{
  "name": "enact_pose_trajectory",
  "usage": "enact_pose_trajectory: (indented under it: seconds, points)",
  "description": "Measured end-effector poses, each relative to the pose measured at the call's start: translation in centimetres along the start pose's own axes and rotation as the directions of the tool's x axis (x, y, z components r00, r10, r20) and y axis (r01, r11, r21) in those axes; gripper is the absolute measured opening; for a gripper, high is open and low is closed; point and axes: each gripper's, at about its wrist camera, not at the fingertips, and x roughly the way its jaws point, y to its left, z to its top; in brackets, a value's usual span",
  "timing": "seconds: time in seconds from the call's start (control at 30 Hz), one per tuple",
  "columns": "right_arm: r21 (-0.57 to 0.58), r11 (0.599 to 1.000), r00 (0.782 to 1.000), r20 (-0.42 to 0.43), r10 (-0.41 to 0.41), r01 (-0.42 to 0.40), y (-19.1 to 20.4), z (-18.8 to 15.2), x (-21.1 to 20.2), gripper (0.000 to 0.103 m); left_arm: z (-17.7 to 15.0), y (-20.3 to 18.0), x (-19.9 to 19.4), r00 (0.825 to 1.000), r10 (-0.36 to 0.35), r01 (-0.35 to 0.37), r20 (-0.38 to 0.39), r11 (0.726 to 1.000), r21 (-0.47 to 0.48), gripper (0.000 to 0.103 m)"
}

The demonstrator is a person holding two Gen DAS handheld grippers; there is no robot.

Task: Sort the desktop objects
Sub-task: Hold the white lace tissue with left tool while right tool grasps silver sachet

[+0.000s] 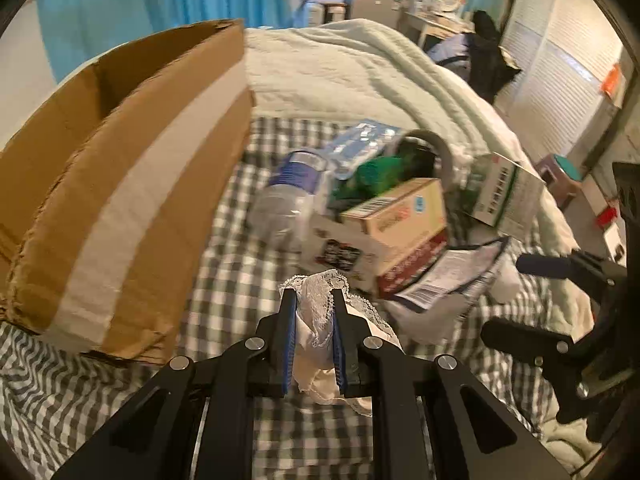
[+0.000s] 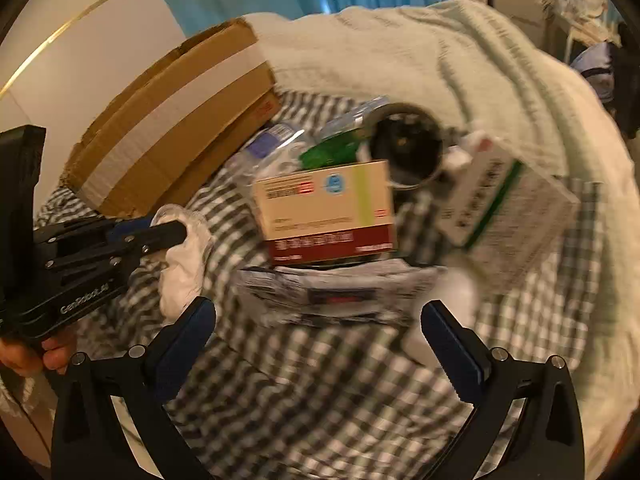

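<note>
My left gripper (image 1: 314, 300) is shut on a white lace cloth (image 1: 320, 300) and holds it above the checked bedsheet; it also shows in the right wrist view (image 2: 168, 232) with the cloth (image 2: 184, 268) hanging from it. My right gripper (image 2: 318, 320) is open and empty, just short of a printed paper sheet (image 2: 332, 292). Behind the sheet lies a pile: a beige and red box (image 2: 328, 208), a green-striped white box (image 2: 504, 208), a clear plastic bottle (image 1: 284, 200), a green packet (image 1: 376, 176) and a dark round tin (image 2: 408, 144).
A large open cardboard box (image 1: 120, 184) stands at the left on the checked sheet (image 1: 312, 440). A pale quilt (image 1: 360, 76) is heaped behind the pile. Room furniture and shutters lie far right.
</note>
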Motion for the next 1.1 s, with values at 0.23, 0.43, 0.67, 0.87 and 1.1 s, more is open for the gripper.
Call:
enact_pose_trajectory:
  seconds: [0.23, 0.43, 0.67, 0.87, 1.1]
  points:
    - [0.094, 0.995, 0.998, -0.052, -0.022, 0.027, 0.8, 1.4, 1.3, 0.103, 0.2, 1.2, 0.3, 0.999, 0.028, -0.03, -0.033, 0.999, -0.046, 0.016]
    - [0.25, 0.964, 0.988, -0.144, -0.053, 0.088, -0.8, 1.9, 4.2, 0.071, -0.3, 0.9, 0.1, 0.998, -0.049, 0.056, -0.049, 0.988, 0.146, 0.016]
    - [0.228, 0.973, 0.989, -0.147, 0.017, 0.017, -2.1, -0.2, 2.8, 0.042, 0.0, 1.0, -0.4, 0.996, -0.087, 0.09, -0.028, 0.982, 0.166, 0.016]
    - [0.09, 0.996, 0.989, -0.148, -0.013, 0.026, -0.5, -0.2, -0.1, 0.017, 1.1, 0.7, -1.7, 0.992, -0.127, 0.122, 0.017, 0.978, 0.167, 0.016]
    - [0.035, 0.996, 0.987, -0.138, -0.082, 0.088, -0.1, 0.3, -2.4, 0.015, 2.0, 0.9, -3.0, 0.987, -0.154, 0.144, 0.054, 0.977, 0.157, 0.016]
